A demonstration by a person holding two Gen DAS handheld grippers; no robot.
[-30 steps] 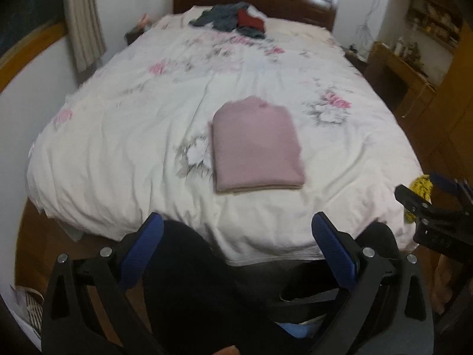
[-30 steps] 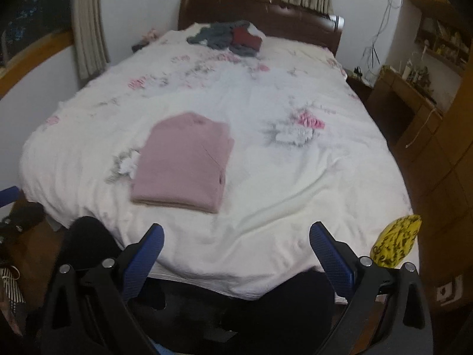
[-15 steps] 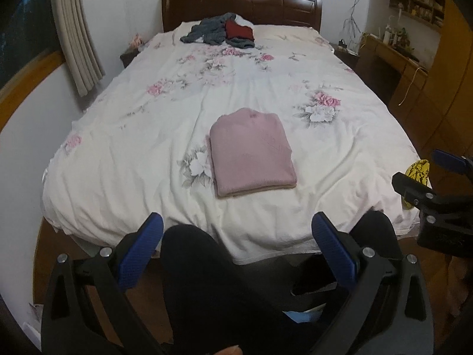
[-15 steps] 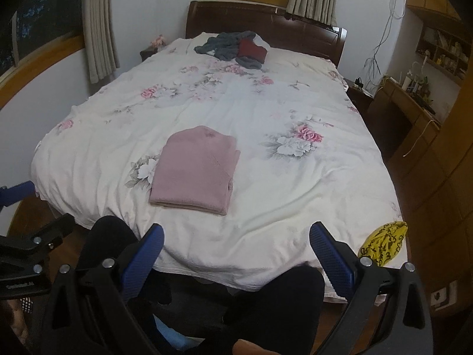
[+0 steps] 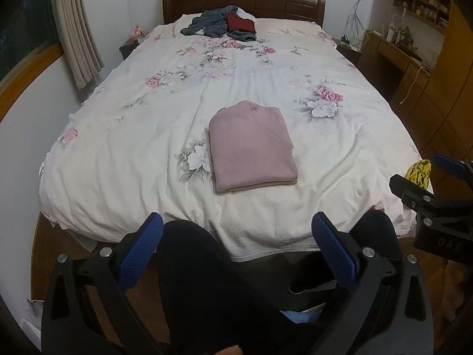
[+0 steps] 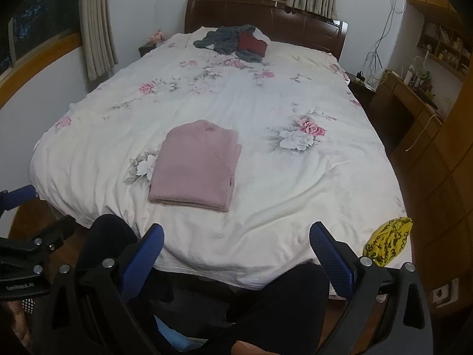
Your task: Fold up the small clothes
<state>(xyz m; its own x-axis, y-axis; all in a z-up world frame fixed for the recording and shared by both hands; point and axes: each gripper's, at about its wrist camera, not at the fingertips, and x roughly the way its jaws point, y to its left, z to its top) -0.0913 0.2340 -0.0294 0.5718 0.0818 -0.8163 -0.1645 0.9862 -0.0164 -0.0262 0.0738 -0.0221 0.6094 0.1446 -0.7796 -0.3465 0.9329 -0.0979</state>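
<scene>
I hold my left gripper (image 5: 235, 247) and right gripper (image 6: 236, 248) wide apart and empty, off the near edge of the bed (image 5: 124, 153). The pink folded garment (image 5: 251, 146) lies ahead, long axis pointing away, nearer my left gripper.

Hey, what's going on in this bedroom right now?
A person sits at the foot of the bed with a gripper in each hand. The left gripper and right gripper are both open, holding nothing. A pink garment lies neatly folded on the floral cover. A loose pile of grey and red clothes sits unfolded near the headboard.
</scene>
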